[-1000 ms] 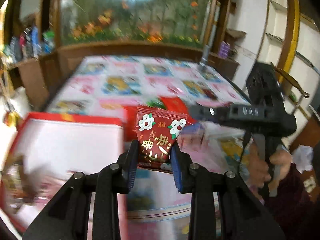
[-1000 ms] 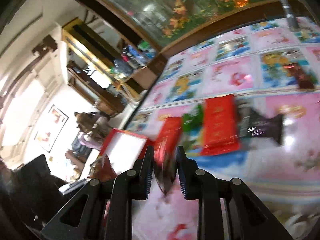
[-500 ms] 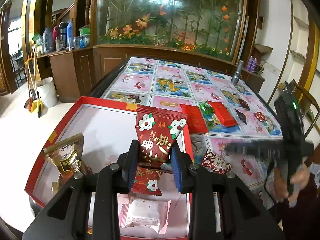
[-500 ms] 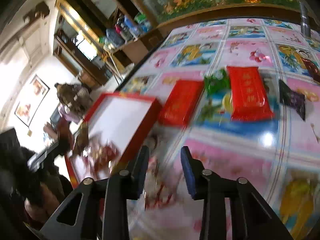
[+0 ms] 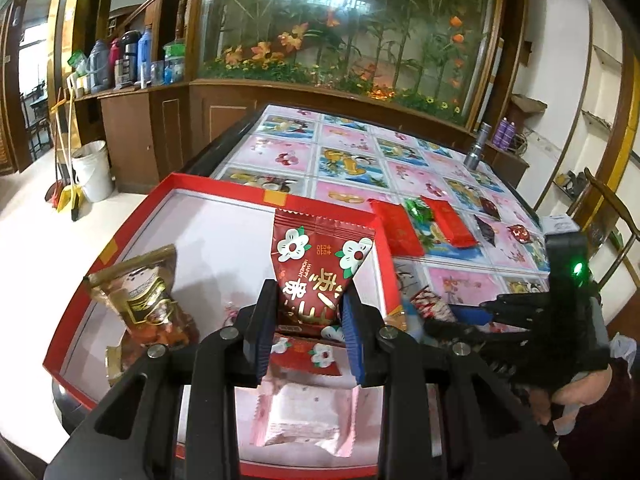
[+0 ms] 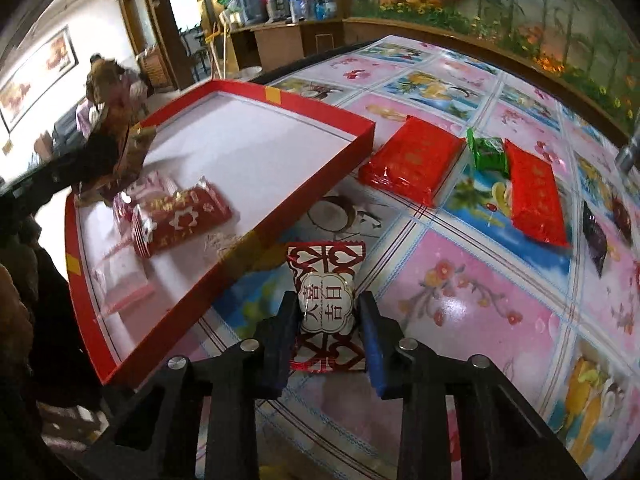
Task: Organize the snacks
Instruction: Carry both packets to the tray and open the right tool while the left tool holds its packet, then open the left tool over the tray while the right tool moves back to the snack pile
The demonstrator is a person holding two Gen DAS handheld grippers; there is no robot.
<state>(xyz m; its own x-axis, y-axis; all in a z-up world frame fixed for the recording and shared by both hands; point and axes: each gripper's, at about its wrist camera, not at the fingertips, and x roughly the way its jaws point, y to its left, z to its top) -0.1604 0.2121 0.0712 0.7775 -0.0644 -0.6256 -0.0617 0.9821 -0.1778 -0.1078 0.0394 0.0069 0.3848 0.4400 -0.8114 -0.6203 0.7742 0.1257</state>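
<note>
My left gripper (image 5: 307, 326) is shut on a dark red flower-print snack packet (image 5: 318, 270) and holds it above the red box (image 5: 224, 194), which has a white floor. In the box lie a brown-gold packet (image 5: 148, 300), a pink packet (image 5: 306, 420) and another red flower packet (image 5: 316, 354). My right gripper (image 6: 328, 338) is open, its jaws either side of a red-and-white heart-pattern candy packet (image 6: 326, 300) lying on the table beside the box (image 6: 256, 236). It also shows in the left wrist view (image 5: 430, 306).
Two red flat packets (image 6: 412, 160) (image 6: 536, 196), a green candy (image 6: 488, 154) and dark packets (image 6: 596, 236) lie on the pink-patterned table (image 6: 480, 300). A metal cylinder (image 5: 476, 152) stands at the far side. A wooden cabinet and aquarium are behind.
My left gripper moved over the box with its packet. My right gripper opened, dropped its red packet and came down around the heart-pattern packet beside the box.
</note>
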